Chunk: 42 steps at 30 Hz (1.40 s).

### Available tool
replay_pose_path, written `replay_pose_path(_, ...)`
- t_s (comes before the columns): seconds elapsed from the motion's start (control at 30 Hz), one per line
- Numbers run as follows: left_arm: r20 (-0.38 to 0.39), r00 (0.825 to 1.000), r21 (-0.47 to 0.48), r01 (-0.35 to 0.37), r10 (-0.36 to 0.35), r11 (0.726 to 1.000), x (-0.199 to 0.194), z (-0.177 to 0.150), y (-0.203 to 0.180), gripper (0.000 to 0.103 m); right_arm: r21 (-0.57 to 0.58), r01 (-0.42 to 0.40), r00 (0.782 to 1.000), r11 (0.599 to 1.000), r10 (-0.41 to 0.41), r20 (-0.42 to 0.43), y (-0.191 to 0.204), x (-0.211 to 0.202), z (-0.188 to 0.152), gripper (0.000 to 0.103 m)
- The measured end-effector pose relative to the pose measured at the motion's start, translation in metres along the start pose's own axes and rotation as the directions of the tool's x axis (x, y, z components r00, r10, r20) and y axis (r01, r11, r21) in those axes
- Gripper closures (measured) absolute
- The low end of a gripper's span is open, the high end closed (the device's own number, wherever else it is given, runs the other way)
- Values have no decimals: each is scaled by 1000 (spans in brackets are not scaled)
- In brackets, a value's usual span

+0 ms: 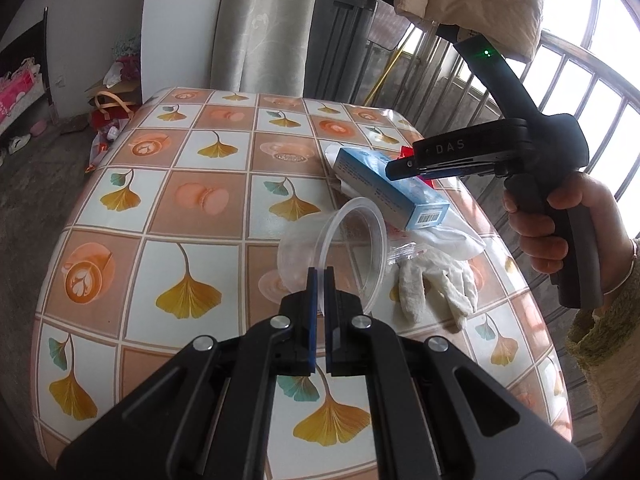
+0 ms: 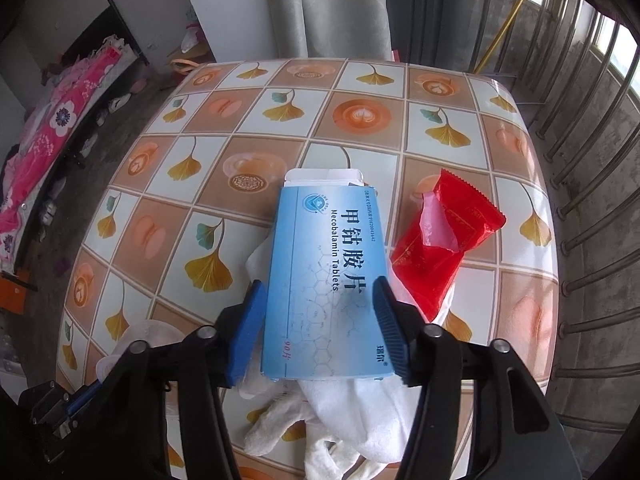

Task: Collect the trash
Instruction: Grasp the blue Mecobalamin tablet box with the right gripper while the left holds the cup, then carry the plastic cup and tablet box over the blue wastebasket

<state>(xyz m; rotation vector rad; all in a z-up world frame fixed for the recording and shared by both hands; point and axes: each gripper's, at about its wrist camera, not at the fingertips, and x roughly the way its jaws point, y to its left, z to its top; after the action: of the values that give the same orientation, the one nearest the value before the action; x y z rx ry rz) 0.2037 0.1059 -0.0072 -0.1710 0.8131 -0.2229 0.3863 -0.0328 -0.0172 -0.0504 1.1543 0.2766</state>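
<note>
My left gripper is shut on the near rim of a clear plastic cup, which is tipped on its side over the table. A blue tablet box lies on white gloves, its far flap open. My right gripper points down at it, open, with one pad on each long side of the box and a thin gap on the left. A torn red wrapper lies right of the box. In the left wrist view, a hand holds the right gripper over the box.
The table's cloth has a tile pattern of leaves and cups. A metal railing runs close along its right side. A grey curtain hangs behind it. Bags sit on the floor at the far left, near a bed with pink bedding.
</note>
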Motion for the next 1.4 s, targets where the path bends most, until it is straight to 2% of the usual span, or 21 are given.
replay_pose_path(0.03, 0, 1000, 1, 0, 0, 1000, 0, 0, -1, 102, 0, 5, 1000, 1000, -5, 5, -1, 0, 1, 35)
replay_pose_path(0.07, 0, 1000, 1, -1, 1, 1000, 0, -1, -1, 102, -3, 12, 1000, 1000, -12, 6, -1, 2, 2, 33)
replay_pose_path(0.23, -3, 1000, 4, 2, -2, 1000, 1, -1, -3, 102, 7, 4, 998, 1000, -4, -65, -5, 21, 0, 32)
replay_pose_path(0.33, -2, 1000, 9, 3, -2, 1000, 2, -2, -4, 102, 19, -7, 997, 1000, 8, -73, -7, 26, -2, 32)
replay_pose_path(0.6, 4, 1000, 11, 3, -3, 1000, 3, -1, -6, 102, 28, -1, 999, 1000, 2, -32, -8, 16, -6, 35)
replay_pose_path(0.9, 10, 1000, 16, 1, -1, 1000, 2, -1, -6, 102, 48, -40, 998, 998, 37, 53, -12, -22, -14, 35)
replay_pose_path(1.13, 21, 1000, 23, 5, -5, 1000, -3, 0, -9, 102, 79, -120, 988, 990, 112, 108, -21, -55, -42, 35)
replay_pose_path(1.4, 41, 999, 46, 15, -17, 999, -16, -3, -19, 102, 160, -235, 966, 959, 213, 144, -37, -80, -100, 35)
